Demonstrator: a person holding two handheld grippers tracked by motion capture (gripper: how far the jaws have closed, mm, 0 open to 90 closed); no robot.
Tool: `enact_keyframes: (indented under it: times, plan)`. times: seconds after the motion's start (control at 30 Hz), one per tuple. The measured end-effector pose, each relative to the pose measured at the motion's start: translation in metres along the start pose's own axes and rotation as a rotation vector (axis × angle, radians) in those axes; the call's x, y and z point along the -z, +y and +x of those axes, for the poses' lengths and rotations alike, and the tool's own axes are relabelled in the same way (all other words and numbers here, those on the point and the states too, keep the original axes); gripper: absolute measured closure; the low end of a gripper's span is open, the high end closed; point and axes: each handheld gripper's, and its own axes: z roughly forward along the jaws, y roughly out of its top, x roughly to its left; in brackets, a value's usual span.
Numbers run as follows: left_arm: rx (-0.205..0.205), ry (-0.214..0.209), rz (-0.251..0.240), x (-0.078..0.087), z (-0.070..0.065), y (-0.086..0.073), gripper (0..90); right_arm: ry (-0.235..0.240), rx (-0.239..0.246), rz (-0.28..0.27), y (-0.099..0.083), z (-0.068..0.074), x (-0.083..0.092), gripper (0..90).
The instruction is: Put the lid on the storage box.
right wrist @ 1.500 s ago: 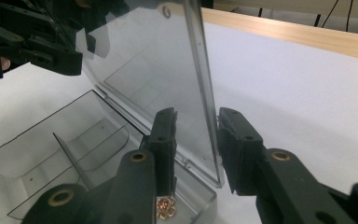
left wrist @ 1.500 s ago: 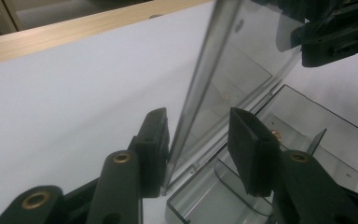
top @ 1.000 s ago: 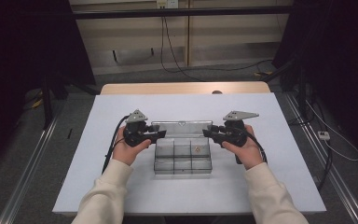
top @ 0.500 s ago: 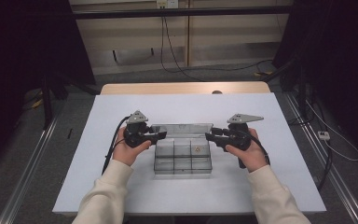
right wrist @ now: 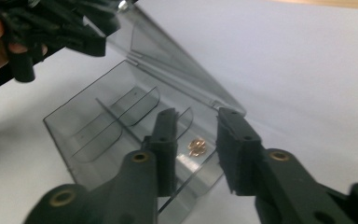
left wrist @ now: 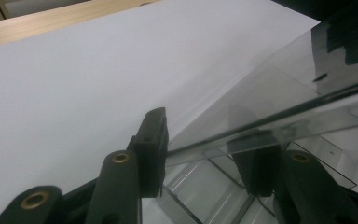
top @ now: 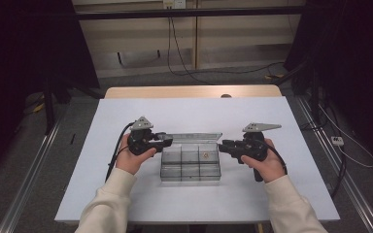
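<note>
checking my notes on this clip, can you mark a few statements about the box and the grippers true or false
1. The clear box has its lid open. True.
2. The left gripper has the lid's edge between its fingers. True.
3. A small copper-coloured piece lies in one compartment. True.
4. The right gripper holds that piece. False: nothing is between its fingers; the piece lies in the box beyond them.
5. The box stands on bare wood. False: it stands on the white table.

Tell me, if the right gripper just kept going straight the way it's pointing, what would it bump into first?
Most likely the clear compartment box. The right gripper points at the box's near corner, and its jaws, which have just been closing, stand apart with nothing between them. The small copper piece lies just beyond in a compartment. Depth is hard to judge.
</note>
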Motion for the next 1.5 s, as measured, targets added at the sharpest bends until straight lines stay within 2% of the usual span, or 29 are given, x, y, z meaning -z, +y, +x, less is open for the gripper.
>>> enact_keyframes:
  times: [0.17,0.23,0.43,0.63,0.77,1.0,1.2,1.4,1.5]
  plan:
    - [0.002,0.001,-0.004,0.0,0.0,-0.001,57.2,0.054,0.03,0.005,-0.001,0.004,-0.002,89.4]
    - [0.005,0.0,0.003,0.0,-0.001,-0.002,56.9,0.07,0.034,0.004,0.001,0.005,-0.003,90.0]
    - [0.013,-0.002,0.01,-0.001,0.0,-0.002,55.1,0.074,0.05,-0.023,0.005,0.008,-0.005,90.0]
    - [0.01,-0.001,0.022,-0.002,0.0,-0.003,53.2,0.057,0.057,-0.041,0.006,0.007,-0.002,90.0]
    - [0.02,0.005,0.025,0.002,0.0,-0.005,49.8,0.062,0.067,-0.036,0.005,0.008,-0.002,90.0]
    - [0.065,0.003,0.026,0.014,0.0,-0.01,47.5,0.064,0.074,-0.039,0.005,0.01,-0.003,90.0]
    - [0.113,-0.008,0.038,0.027,-0.002,-0.013,57.2,0.064,0.073,-0.037,0.005,0.01,-0.003,90.0]
    - [0.125,-0.048,0.049,0.033,-0.007,-0.014,72.4,0.053,0.08,-0.033,0.003,0.01,-0.002,90.0]
    - [0.133,-0.087,0.041,0.033,-0.008,-0.014,80.6,0.048,0.085,-0.031,0.002,0.011,-0.002,90.0]
